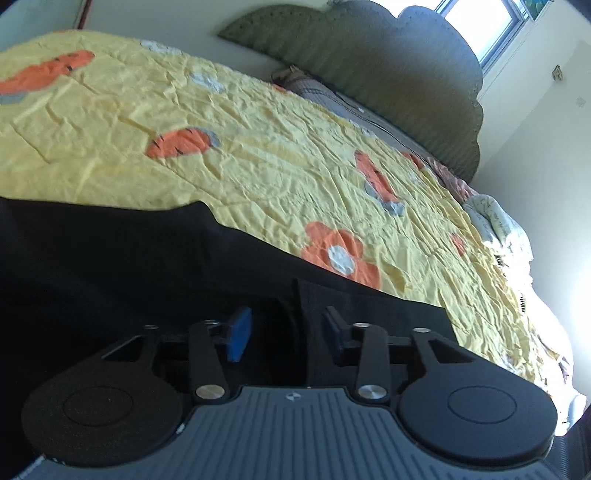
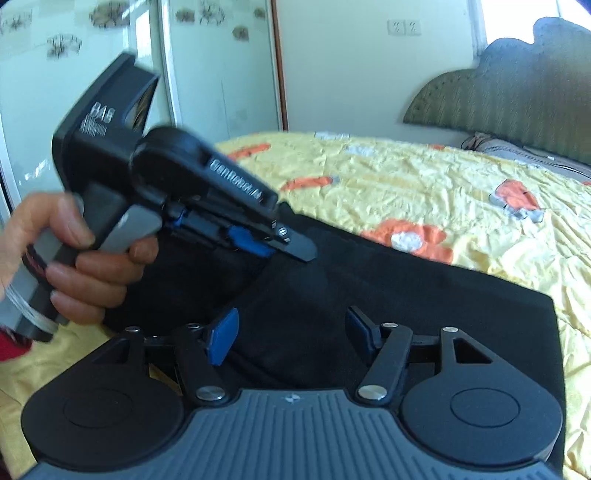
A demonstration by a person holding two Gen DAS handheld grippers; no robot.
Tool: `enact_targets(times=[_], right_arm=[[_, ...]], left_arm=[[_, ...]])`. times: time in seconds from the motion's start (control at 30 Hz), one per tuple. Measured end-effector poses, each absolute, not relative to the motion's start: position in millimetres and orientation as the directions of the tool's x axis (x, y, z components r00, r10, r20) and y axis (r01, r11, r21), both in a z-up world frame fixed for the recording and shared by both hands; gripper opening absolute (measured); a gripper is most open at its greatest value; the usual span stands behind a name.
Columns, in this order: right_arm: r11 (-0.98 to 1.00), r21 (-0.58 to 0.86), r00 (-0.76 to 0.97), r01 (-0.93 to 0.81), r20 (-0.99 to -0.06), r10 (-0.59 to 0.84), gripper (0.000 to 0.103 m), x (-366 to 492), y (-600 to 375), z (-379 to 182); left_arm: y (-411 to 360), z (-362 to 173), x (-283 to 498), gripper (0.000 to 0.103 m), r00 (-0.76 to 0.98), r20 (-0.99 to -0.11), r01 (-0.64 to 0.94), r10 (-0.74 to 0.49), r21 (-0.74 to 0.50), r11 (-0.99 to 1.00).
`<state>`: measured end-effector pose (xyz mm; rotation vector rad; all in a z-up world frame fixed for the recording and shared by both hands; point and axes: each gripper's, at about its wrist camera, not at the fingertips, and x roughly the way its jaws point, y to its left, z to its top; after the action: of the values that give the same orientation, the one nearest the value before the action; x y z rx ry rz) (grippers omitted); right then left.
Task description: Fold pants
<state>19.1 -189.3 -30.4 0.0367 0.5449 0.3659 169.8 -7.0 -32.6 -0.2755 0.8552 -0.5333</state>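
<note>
Black pants [image 1: 110, 258] lie flat on a yellow flowered bedspread [image 1: 240, 147]. They also show in the right wrist view [image 2: 406, 295]. My left gripper [image 1: 288, 336] is open just above the black cloth, its blue pads [image 1: 238, 336] apart with nothing between them. In the right wrist view the left gripper [image 2: 273, 247] is held by a hand and tilts down onto the pants. My right gripper [image 2: 291, 336] is open over the pants near their front edge, blue pads [image 2: 221, 339] wide apart and empty.
A green padded headboard [image 1: 388, 74] stands at the far end of the bed, with grey pillows [image 1: 351, 107] and a crumpled white cloth [image 1: 495, 221]. A mirrored wardrobe [image 2: 110, 55] is to the left. A bright window [image 1: 480, 26] is behind the headboard.
</note>
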Motion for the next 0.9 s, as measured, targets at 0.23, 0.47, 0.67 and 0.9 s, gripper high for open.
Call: enact_targets(times=[0.23,0.47,0.67,0.9], right_arm=[[0.943,0.083,0.768,-0.323,-0.560,0.312,0.063,15.8,-185.6,-37.2],[0.985,0.081,0.824,-0.154,-0.540,0.173,0.074,30.3,-215.6,-31.8],[0.981,0.006,0.818,-0.191,-0.552,0.163,0.075,23.3,-213.5,-37.0],[1.000,0.010,0.830,-0.026,-0.557,0.028,0.095,41.9,-216.6,-44.1]], left_arm=[[-20.8,-19.2,140.9,0.061,0.657,-0.625,0.393,-0.421,-0.193,0.899],[-57.8,-33.0,138.9,0.075,0.655,-0.699,0.426,-0.288,0.027,0.904],[-47.5,-32.0,110.4,0.075,0.724,-0.633,0.381,-0.272,0.039,0.924],[-39.9,-43.4,103.5,0.087,0.761,-0.620,0.276,-0.190,0.044,0.960]])
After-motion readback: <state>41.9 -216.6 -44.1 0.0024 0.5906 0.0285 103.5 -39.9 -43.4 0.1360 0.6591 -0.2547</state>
